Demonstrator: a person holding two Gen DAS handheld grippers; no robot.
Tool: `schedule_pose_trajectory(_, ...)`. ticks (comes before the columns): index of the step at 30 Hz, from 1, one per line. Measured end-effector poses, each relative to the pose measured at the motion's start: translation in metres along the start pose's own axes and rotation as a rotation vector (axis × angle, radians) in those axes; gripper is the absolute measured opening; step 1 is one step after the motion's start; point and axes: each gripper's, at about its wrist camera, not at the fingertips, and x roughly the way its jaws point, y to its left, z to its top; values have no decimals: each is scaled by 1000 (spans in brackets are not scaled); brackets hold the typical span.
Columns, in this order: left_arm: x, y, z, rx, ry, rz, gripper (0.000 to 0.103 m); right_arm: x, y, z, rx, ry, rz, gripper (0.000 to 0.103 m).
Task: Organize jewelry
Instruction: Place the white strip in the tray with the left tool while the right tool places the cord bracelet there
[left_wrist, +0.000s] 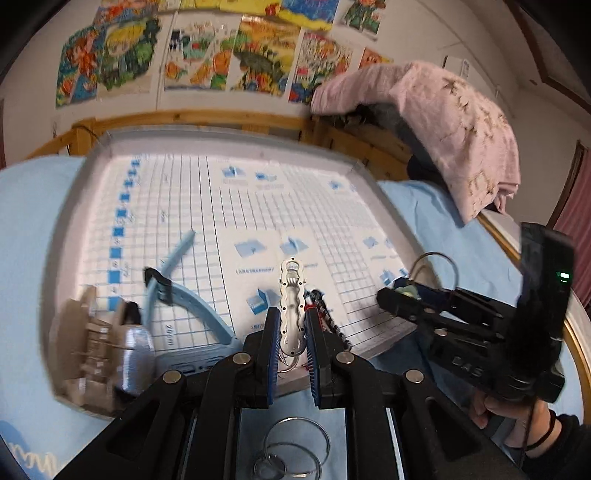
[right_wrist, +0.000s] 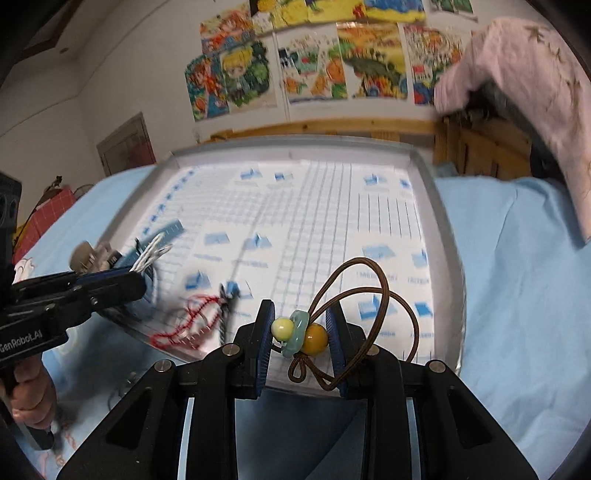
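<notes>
Hair clip (left_wrist: 292, 306) pinched in left jaws; hair tie (right_wrist: 354, 317) in right.

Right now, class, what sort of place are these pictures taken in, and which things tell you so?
Probably a child's bedroom: colourful cartoon pictures cover the wall, a light blue sheet spreads under the gridded tray, and a wooden bed frame runs behind.
</notes>
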Motion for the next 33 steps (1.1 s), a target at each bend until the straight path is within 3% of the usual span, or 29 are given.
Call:
schedule_pose_trajectory(7, 9, 6, -7, -33, 29, -19, 13, 3, -5, -11, 35, 31, 10, 27)
schedule_pose_trajectory(8, 9, 6, -9, -34, 27, -22, 13, 4, -7, -12, 39, 37, 11, 29)
schedule_pose_trajectory(10, 10, 7, -11, -42, 36, -34, 13, 4, -11, -13, 48, 37, 11, 47)
schedule_pose_trajectory(14, 2, 8, -15, -45, 18, -48, 14, -2, -16, -16, 70, 22, 24, 47)
schedule_pose_trajectory(17, -8, 5, -18, -14, -4, -43, 22, -11, -20, -21, 95, 0, 39, 48)
schedule_pose_trajectory(20, -20, 5, -22, 4, -40, -46, 38, -21, -22, -26, 111, -19, 48, 52)
schedule_pose_trajectory(22, -27, 5, -24, 1, -58, -61, 56, -26, -21, -29, 111, -33, 46, 57)
schedule_pose_trajectory(26, -48, 2, -32, 7, -123, -48, 66, -33, -18, -34, 100, -33, 28, 57)
schedule_pose_trajectory(30, -72, 4, -43, -9, -206, -6, 92, -52, -17, -48, 115, -84, 8, 57)
schedule_pose_trajectory(33, -93, 6, -54, -18, -267, 15, 97, -75, -9, -54, 91, -149, -18, 62)
